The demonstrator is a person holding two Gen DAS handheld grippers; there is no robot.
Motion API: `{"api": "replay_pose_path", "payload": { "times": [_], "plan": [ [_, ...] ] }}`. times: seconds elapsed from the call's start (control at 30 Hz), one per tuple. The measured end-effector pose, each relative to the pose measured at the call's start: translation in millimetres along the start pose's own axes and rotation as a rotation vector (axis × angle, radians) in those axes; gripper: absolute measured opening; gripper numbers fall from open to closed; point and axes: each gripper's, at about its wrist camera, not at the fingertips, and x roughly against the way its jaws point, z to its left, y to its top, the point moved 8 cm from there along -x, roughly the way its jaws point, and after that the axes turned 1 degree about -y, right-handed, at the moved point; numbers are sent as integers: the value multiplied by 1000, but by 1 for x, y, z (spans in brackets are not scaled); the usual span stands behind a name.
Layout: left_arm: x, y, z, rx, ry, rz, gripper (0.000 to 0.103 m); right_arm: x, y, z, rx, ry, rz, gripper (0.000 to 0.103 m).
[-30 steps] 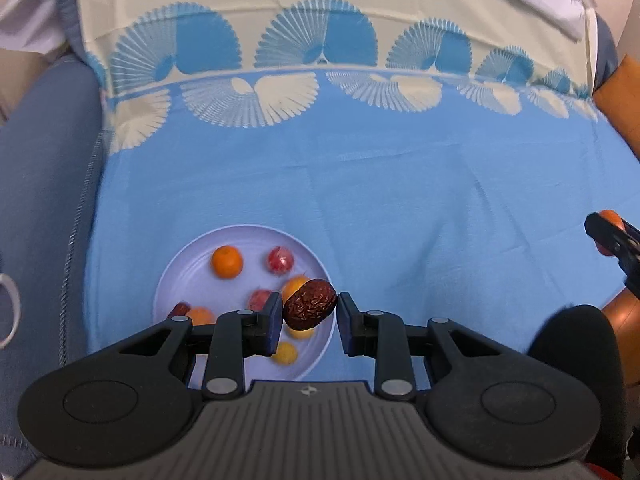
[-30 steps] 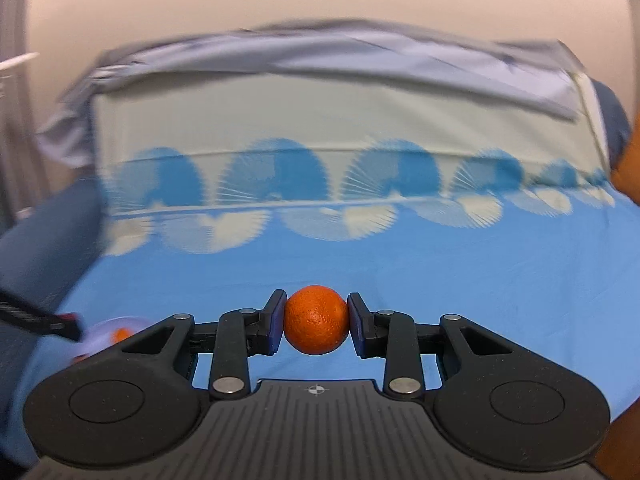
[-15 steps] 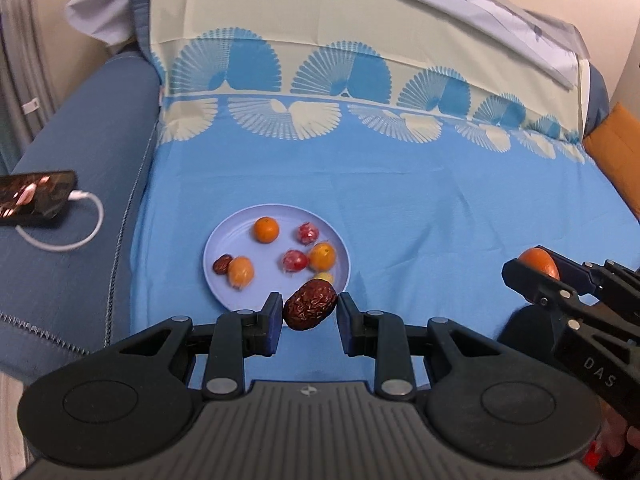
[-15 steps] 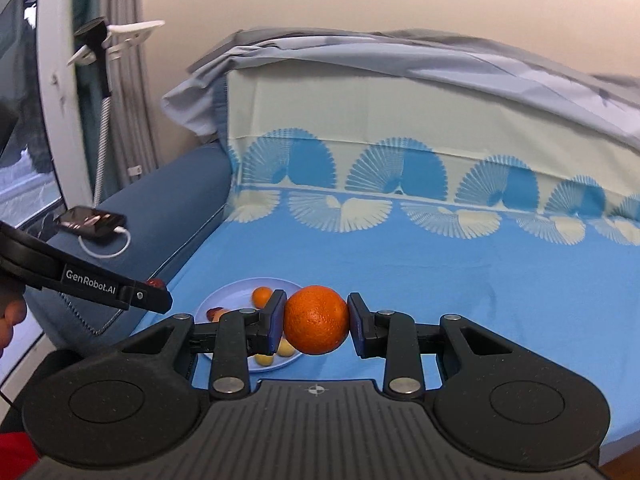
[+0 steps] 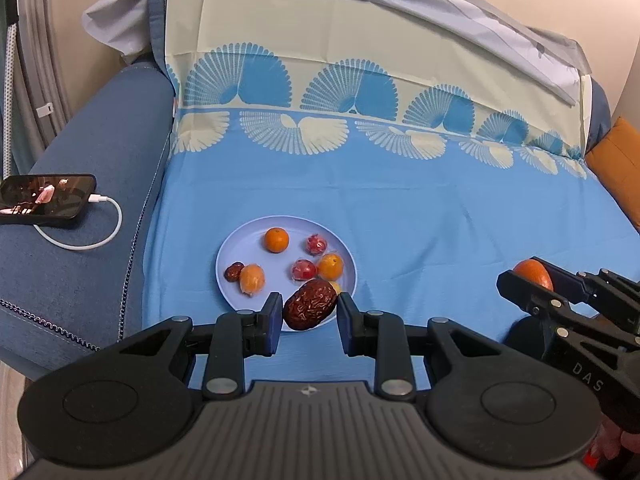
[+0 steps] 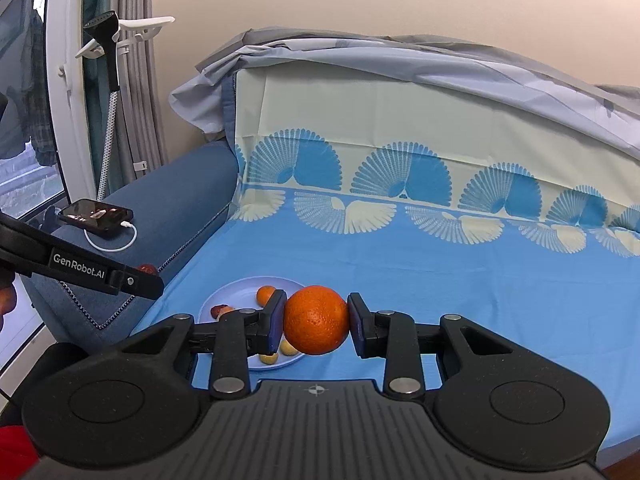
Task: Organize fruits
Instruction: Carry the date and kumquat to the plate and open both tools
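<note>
Now your left tool (image 5: 308, 312) pinches a wrinkled, glossy brown date (image 5: 310, 309) above the near rim of the round lavender plate (image 5: 244, 246) (smooth, holding small fruits) on the blue sofa cover (image 5: 440, 220). Your right tool (image 6: 316, 320) clamps a dimpled round orange (image 6: 316, 319), held right of the plate.

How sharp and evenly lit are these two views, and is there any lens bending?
Left wrist: sharp, soft even light, the date and plate crisp, edges bowed by fisheye. Right wrist: sharp, the orange clear, brighter daylight at the window, the same bowing.
</note>
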Motion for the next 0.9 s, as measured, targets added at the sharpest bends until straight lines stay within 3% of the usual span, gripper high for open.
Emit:
{"api": "replay_pose_path", "payload": {
  "times": [0.9],
  "plan": [
    [-28, 13, 19, 40, 21, 37, 32, -26, -7, 1, 5, 3, 70, 34]
  ]
}}
